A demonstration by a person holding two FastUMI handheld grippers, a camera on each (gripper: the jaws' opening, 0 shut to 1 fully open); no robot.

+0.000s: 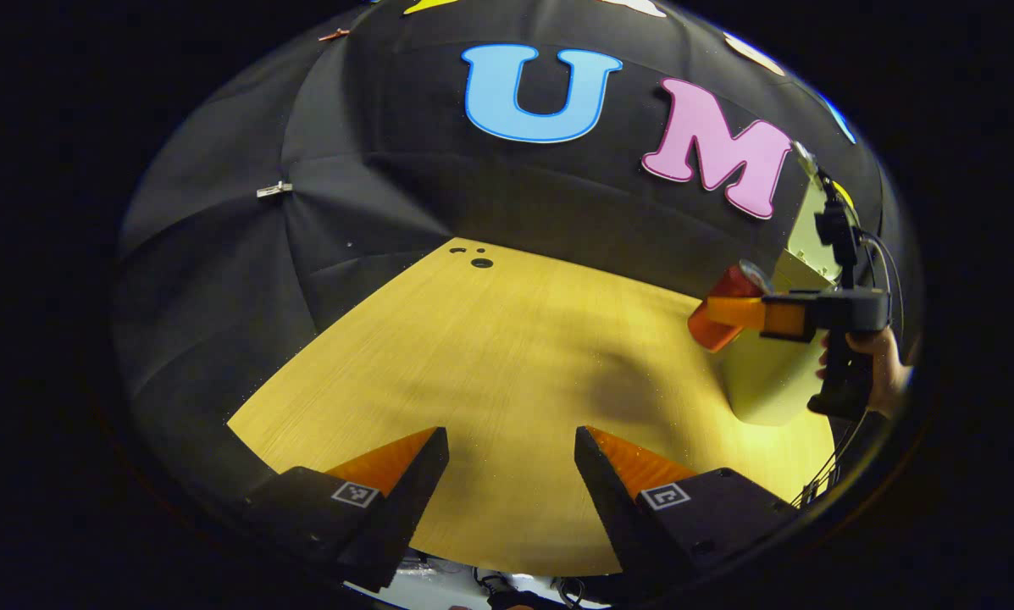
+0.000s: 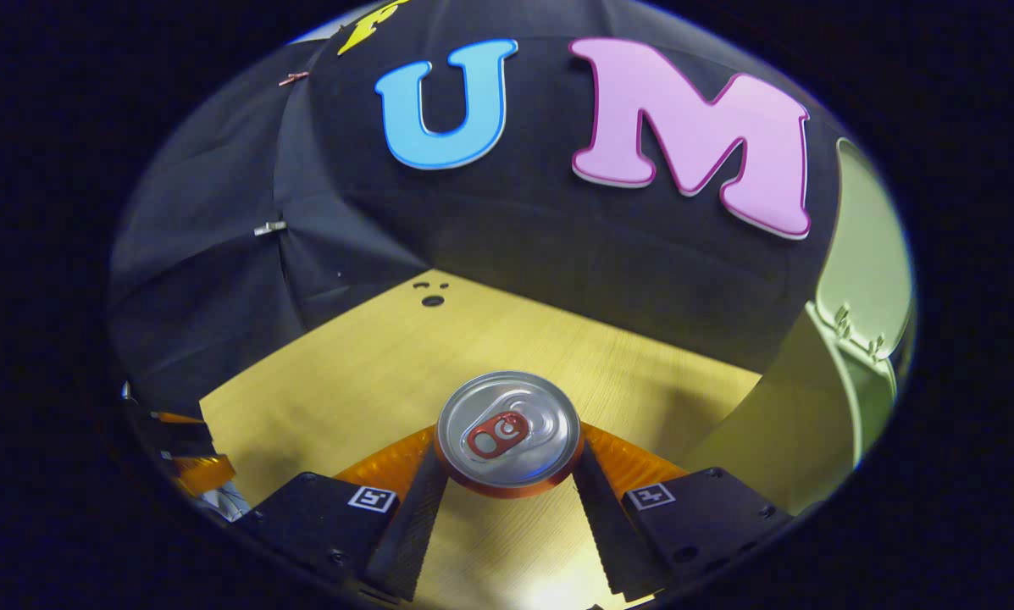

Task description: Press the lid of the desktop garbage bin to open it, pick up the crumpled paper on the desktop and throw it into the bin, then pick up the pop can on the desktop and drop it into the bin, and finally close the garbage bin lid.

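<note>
Low in the middle of the right gripper view, the right claw [image 2: 508, 483] squeezes the light, slippery, easily dented red metal pop can [image 2: 508, 434] by its sides, while the left claw [image 1: 511, 474] is open.

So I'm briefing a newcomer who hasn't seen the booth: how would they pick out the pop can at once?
Start at the wooden desktop and find the pale green garbage bin at its right side, lid up. Beside it, lifted off the desktop, the right claw grips the pop can with both fingers. It is the only round metal thing: silver top, red pull tab, red body.
</note>
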